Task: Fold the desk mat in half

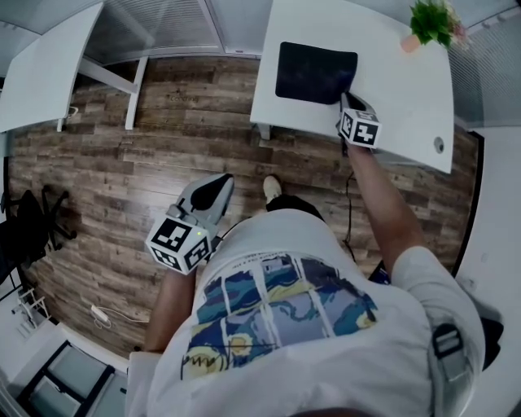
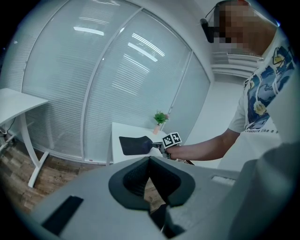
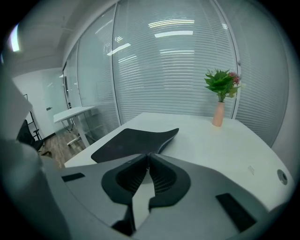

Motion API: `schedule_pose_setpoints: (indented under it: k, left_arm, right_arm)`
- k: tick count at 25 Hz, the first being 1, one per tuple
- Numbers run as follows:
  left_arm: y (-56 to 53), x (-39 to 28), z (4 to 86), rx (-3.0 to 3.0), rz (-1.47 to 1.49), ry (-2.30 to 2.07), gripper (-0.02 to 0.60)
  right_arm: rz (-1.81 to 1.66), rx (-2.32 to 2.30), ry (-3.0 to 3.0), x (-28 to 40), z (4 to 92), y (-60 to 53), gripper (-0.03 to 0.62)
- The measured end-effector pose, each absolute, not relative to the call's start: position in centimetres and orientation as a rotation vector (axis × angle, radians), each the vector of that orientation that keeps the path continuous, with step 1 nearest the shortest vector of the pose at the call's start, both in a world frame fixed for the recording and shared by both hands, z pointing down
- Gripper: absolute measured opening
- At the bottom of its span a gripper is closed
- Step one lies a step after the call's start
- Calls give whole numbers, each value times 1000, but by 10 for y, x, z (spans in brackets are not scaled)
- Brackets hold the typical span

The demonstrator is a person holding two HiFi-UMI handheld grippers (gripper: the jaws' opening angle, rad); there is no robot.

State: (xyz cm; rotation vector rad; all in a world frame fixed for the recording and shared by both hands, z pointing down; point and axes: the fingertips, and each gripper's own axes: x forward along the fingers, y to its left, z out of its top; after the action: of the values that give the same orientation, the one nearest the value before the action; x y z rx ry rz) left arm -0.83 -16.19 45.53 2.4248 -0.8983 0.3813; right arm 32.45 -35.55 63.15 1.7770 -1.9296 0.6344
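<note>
Nearest the head camera is the person's printed T-shirt (image 1: 301,326), which hides the legs; only one shoe (image 1: 272,188) shows beyond it. The left gripper (image 1: 223,181) hangs over the wood-plank floor (image 1: 146,155), well apart from the bench, its fingers (image 2: 136,176) closed tip to tip with nothing between them. A power strip (image 1: 99,313) lies on the floor at lower left, and an office chair (image 1: 32,220) is partly cut off by the left edge. Farther out stands the white bench (image 1: 407,89), with a round cable grommet (image 1: 440,145) near its front right. The right gripper (image 3: 149,155) reaches over the bench edge, fingers (image 3: 164,178) narrow and pinched on the near right corner of the dark desk mat (image 1: 313,72). That corner curls up off the bench while the rest lies flat and unfolded; the pinch point itself is hidden behind the finger housing. A potted plant in a pink vase (image 1: 431,23) stands at the far right corner. A second white table (image 1: 41,65), cut off at the frame, stands to the left. Glass walls with horizontal blinds (image 3: 178,61) close the room behind.
</note>
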Motion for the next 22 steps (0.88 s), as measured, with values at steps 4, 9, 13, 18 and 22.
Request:
schedule_pose_setpoints:
  k: [4, 9, 13, 18, 22]
  left_arm:
    - [-159, -14, 455, 2416, 376, -922, 3]
    - [-157, -21, 453, 2410, 356, -947, 3]
    - [-156, -29, 453, 2396, 345, -967, 3]
    - [-156, -37, 452, 2385, 335, -986, 3]
    - [-153, -43, 454, 2377, 335, -996, 3]
  right_arm:
    - [609, 1751, -1961, 311, 626, -361, 20]
    - [588, 1699, -1998, 292, 627, -368, 20]
    - [568, 1667, -2008, 279, 628, -372, 20]
    - [546, 1623, -2032, 260, 626, -377, 20]
    - [509, 1569, -2057, 240, 625, -379, 20]
